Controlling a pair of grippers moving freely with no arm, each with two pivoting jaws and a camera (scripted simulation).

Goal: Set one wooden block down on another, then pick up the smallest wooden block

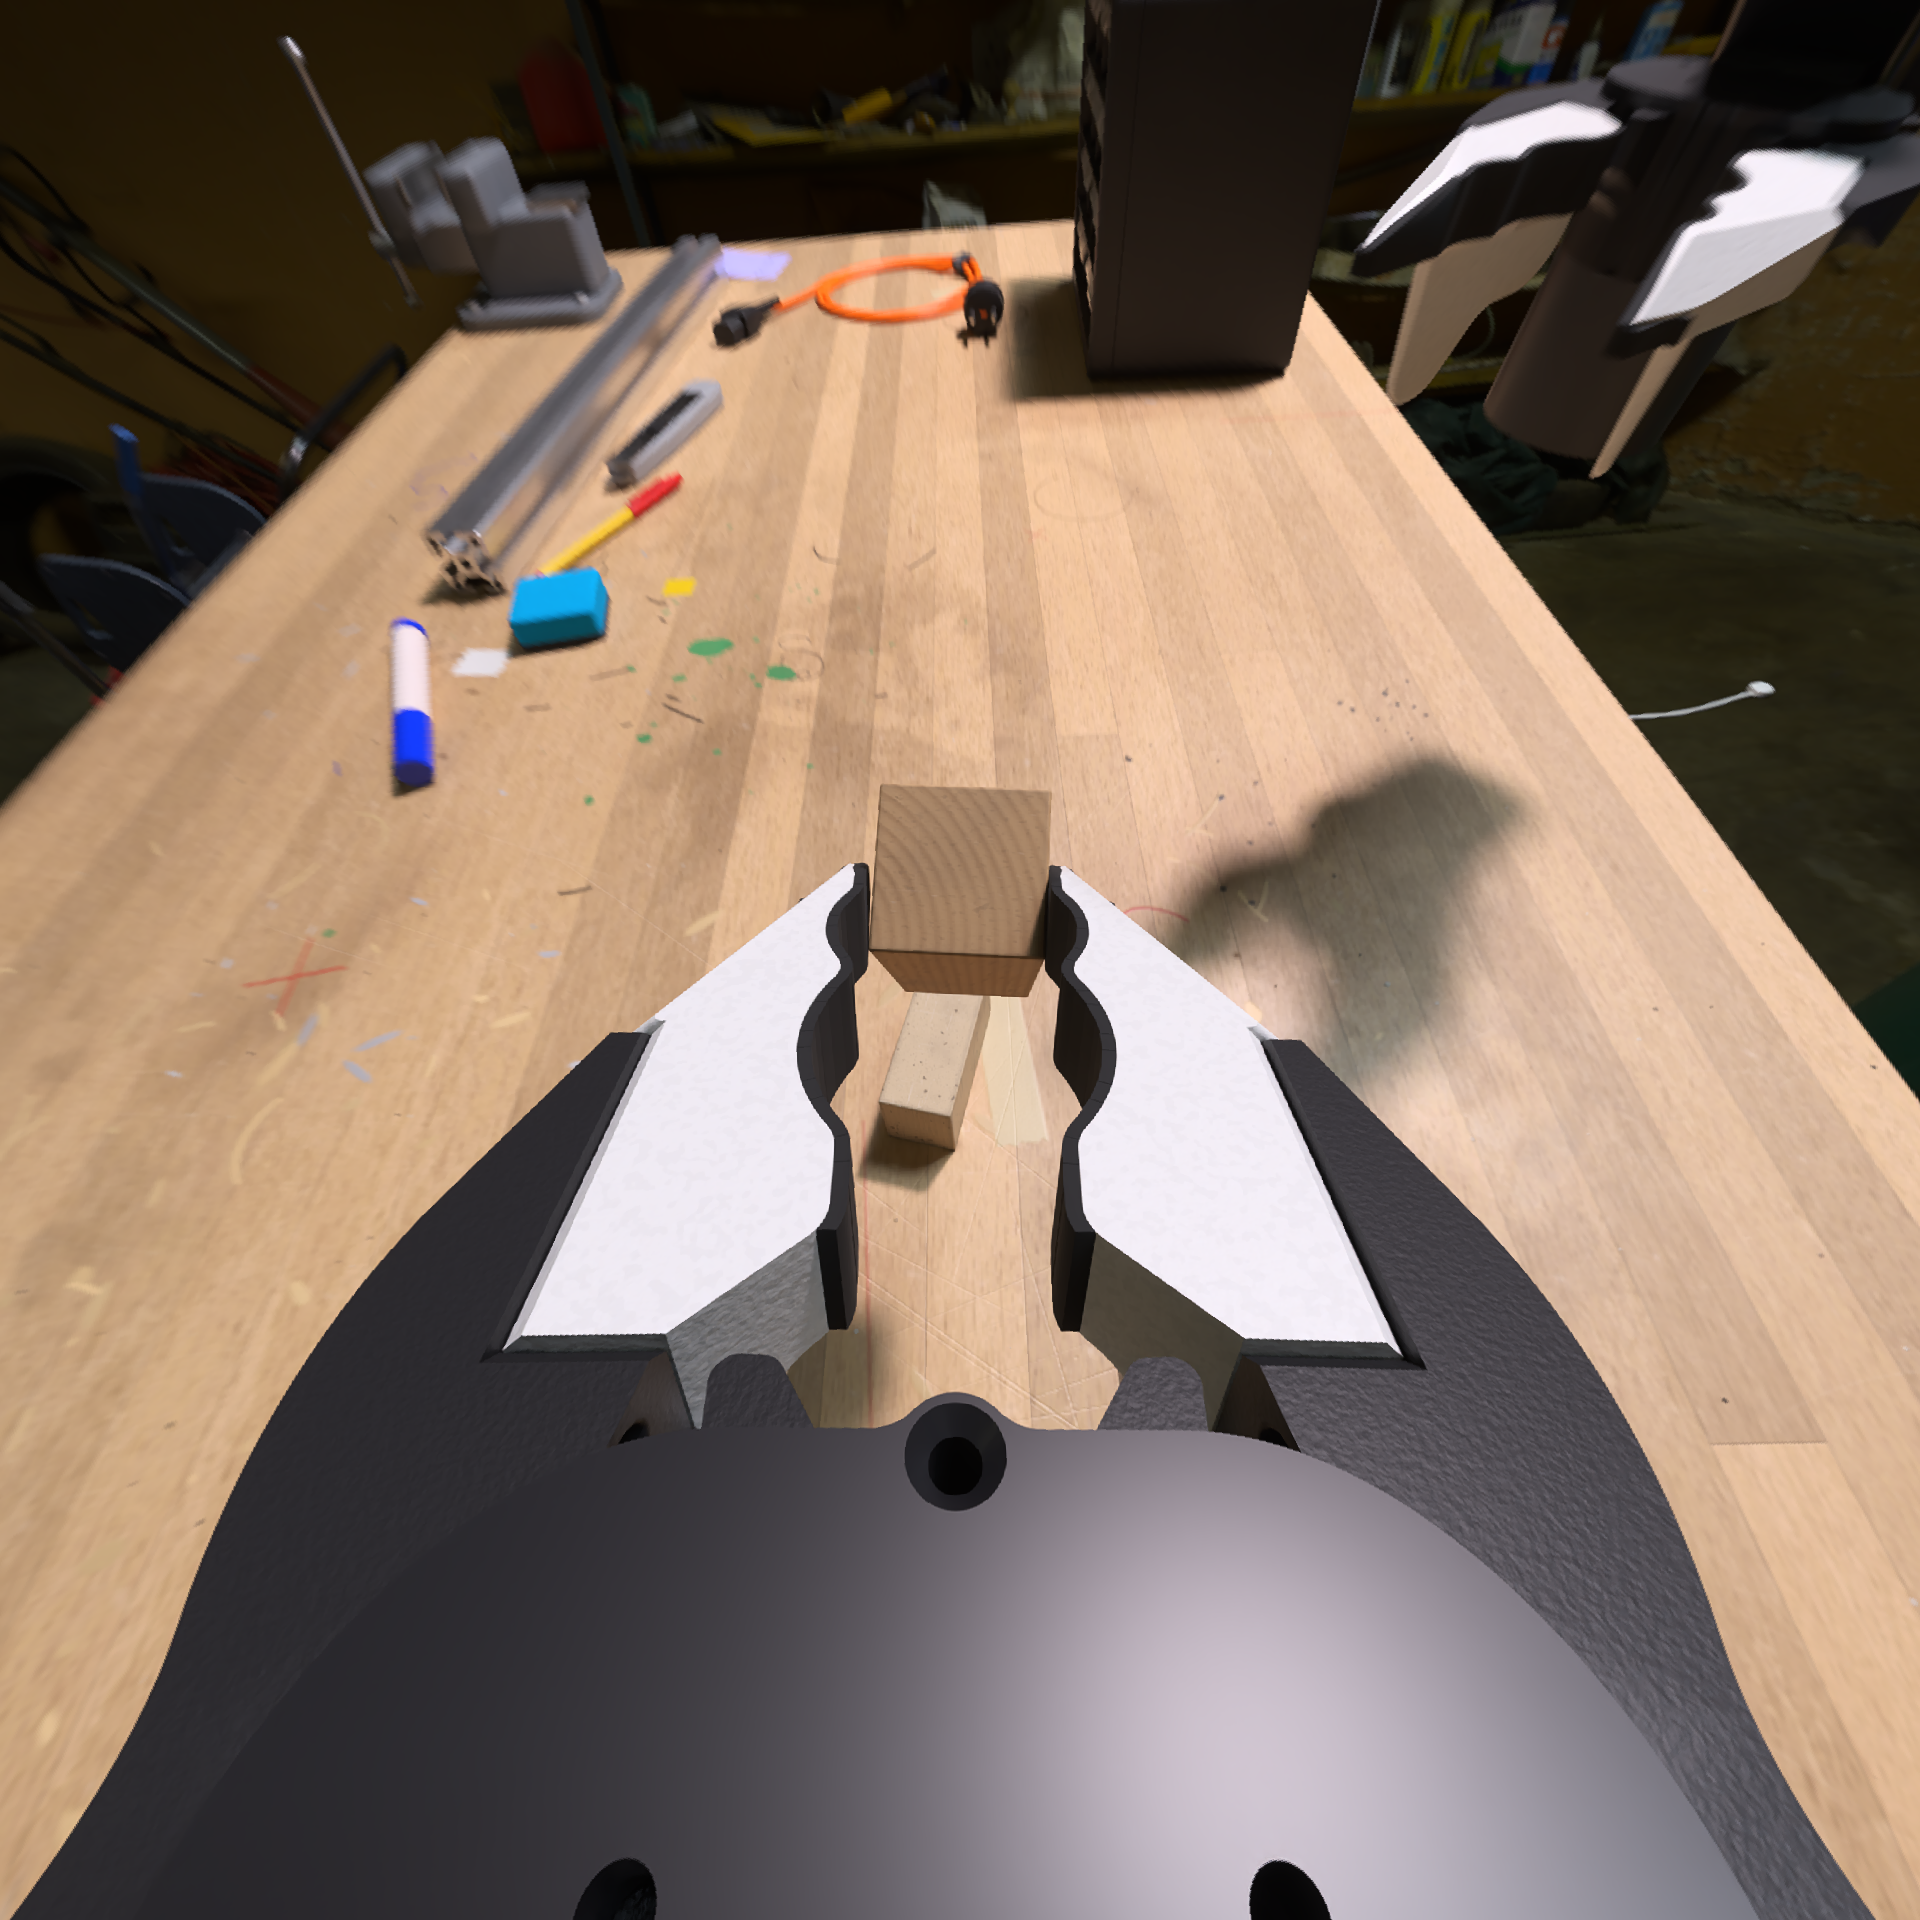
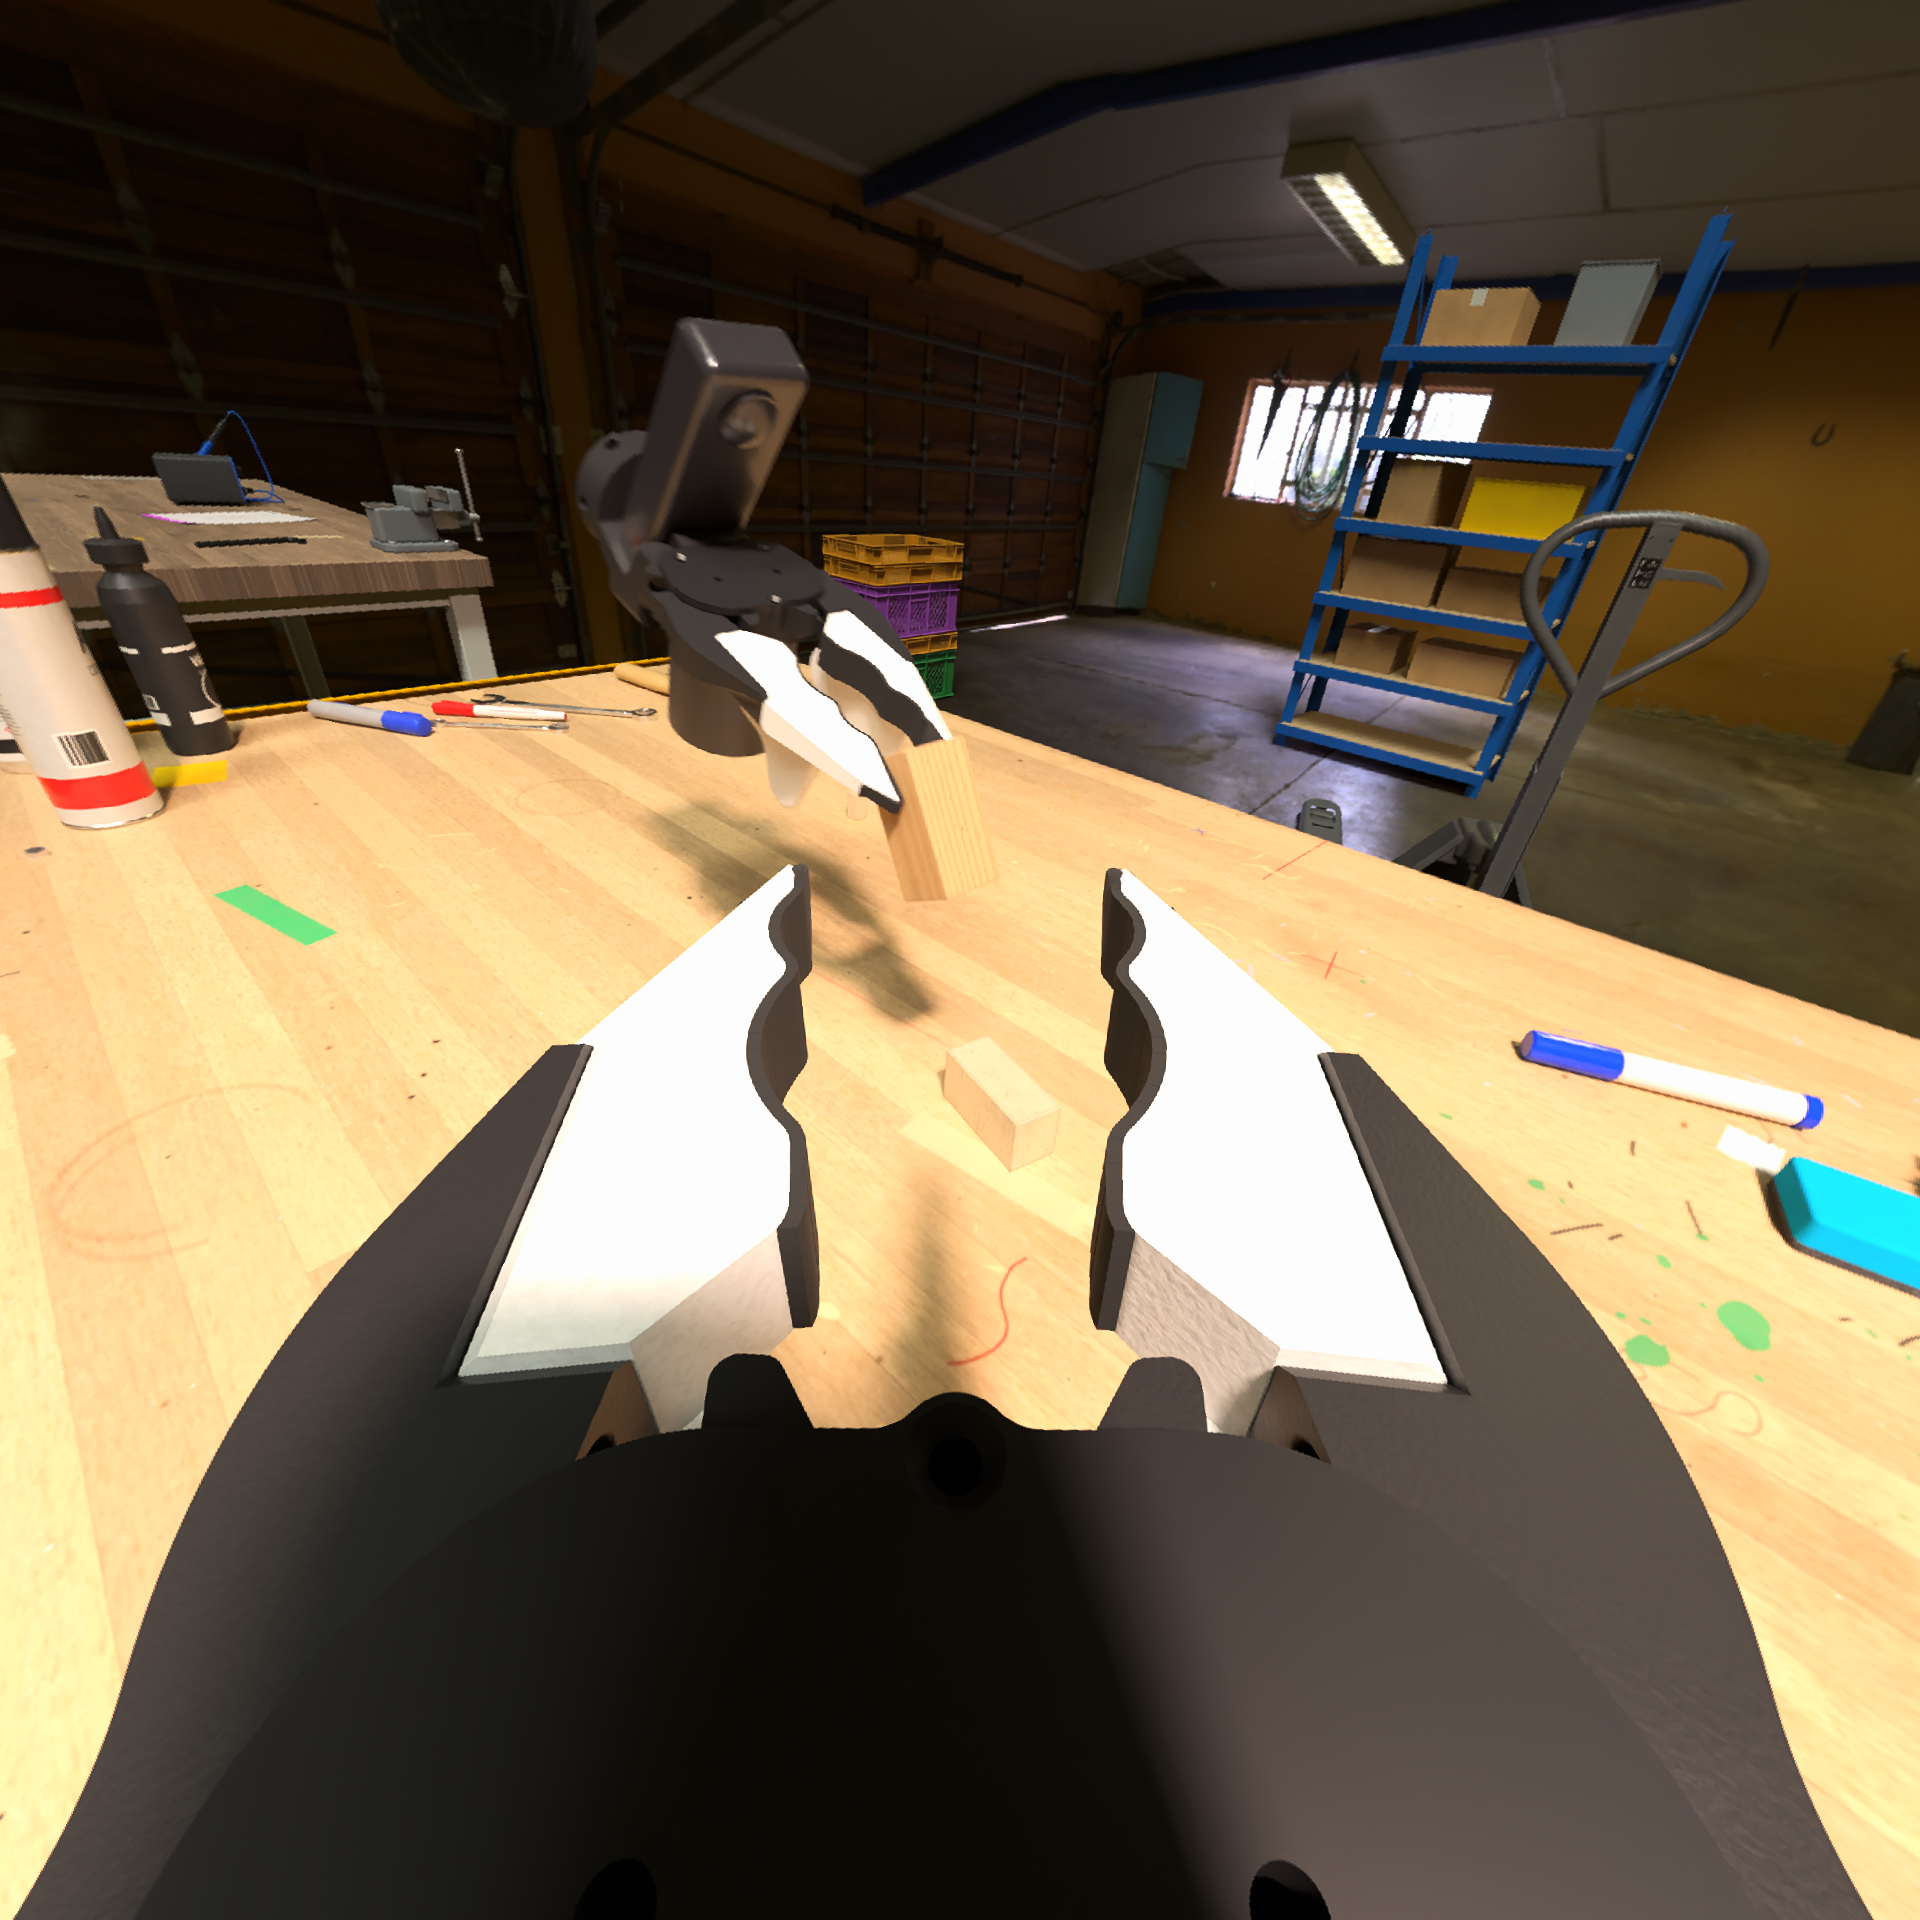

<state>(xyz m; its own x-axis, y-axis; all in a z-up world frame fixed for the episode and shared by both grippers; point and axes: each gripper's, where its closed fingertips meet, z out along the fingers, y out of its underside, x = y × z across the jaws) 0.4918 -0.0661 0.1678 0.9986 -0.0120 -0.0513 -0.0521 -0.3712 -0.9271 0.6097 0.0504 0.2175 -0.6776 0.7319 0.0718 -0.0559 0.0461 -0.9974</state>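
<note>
My left gripper (image 1: 956,883) is shut on a tan wooden block (image 1: 961,894) and holds it tilted above the workbench (image 1: 1247,644). It also shows in the right wrist view (image 2: 914,764) with the block (image 2: 940,831). A smaller pale wooden block (image 1: 930,1070) lies on the bench just below and nearer than the held one, with a pale flat strip (image 1: 1013,1081) beside it. My right gripper (image 2: 956,883) is open and empty, above the bench; the small block (image 2: 1003,1101) shows between its fingers, lower down. It hangs off the bench's far right edge in the left wrist view (image 1: 1507,431).
On the bench's left side lie a blue marker (image 1: 410,701), a cyan eraser (image 1: 559,608), a red-yellow pen (image 1: 613,525), an aluminium bar (image 1: 582,416) and a grey vise (image 1: 488,234). An orange cable (image 1: 873,296) and a dark cabinet (image 1: 1195,187) stand at the far end. Bottles (image 2: 156,655) stand elsewhere.
</note>
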